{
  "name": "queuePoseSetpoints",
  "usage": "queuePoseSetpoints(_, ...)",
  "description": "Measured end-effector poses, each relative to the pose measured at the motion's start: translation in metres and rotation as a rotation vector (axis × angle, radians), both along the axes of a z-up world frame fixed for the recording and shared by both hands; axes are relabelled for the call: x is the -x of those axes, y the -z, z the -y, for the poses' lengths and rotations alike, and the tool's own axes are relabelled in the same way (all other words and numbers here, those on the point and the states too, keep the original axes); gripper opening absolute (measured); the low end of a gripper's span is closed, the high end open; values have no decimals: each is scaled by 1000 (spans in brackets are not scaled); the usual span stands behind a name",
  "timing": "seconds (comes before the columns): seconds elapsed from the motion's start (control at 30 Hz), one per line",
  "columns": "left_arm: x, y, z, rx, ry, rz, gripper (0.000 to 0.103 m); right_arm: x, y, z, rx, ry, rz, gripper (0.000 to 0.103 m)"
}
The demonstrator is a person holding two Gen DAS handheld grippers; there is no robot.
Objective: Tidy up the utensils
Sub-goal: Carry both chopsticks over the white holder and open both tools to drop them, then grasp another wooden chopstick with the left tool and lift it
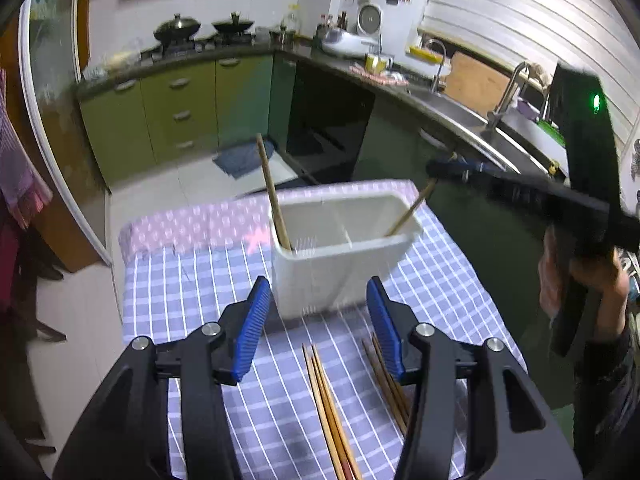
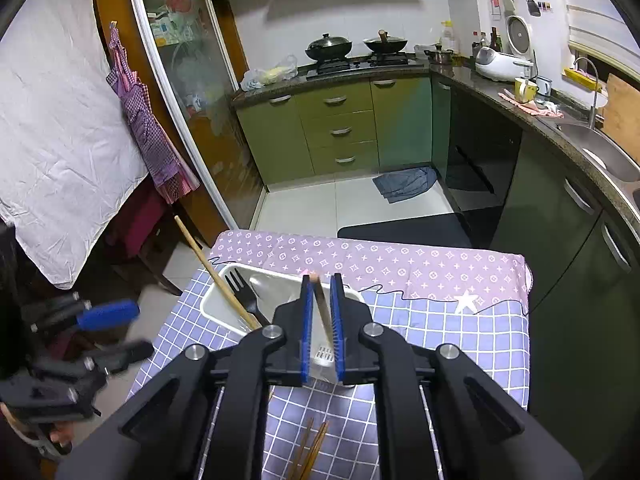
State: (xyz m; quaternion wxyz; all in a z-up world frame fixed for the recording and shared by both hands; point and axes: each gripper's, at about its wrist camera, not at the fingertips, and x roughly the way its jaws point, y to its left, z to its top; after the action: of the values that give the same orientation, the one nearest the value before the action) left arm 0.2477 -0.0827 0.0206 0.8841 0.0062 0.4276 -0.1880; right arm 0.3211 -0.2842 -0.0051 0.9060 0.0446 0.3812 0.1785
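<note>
On the checked cloth [image 1: 200,292] stands my white bin [image 1: 344,248], one chopstick [image 1: 272,196] leaning in its left cell. Left tongs [image 1: 318,332], jaws apart and empty, hover over loose chopsticks [image 1: 326,404] lying before the bin. Right tongs [image 2: 320,320] pinch a chopstick [image 2: 322,308] above the right cell; released off-centre, I judge, it could strike the rim and tip out.

No words, brand names or numbers can be read anywhere from here; the pink cloth [image 2: 400,264] at the far end of the bench carries only a repeating print of small diamond and flower shapes, and the papers on the wall are too blurred.
</note>
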Motion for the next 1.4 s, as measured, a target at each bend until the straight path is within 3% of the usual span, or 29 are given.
queuePoseSetpoints(0.2,14,46,7,-69,21,-87,54,37,-21,15,-27,7,59,15)
queuePoseSetpoints(0.3,13,88,12,-111,38,-226,52,63,-29,27,-34,10,83,16)
queuePoseSetpoints(0.43,13,132,13,-138,42,-382,32,94,-29,42,-50,9,92,17)
queuePoseSetpoints(0.57,14,155,16,-142,31,-471,28,112,-14,53,-55,2,54,17)
queuePoseSetpoints(0.87,9,170,16,-172,10,-519,23,122,28,72,-69,13,-41,19)
queuePoseSetpoints(0.97,9,171,19,-192,9,-518,16,119,41,67,-53,6,-84,20)
queuePoseSetpoints(1.4,5,180,33,-232,7,-521,15,107,101,15,77,-79,-286,25)
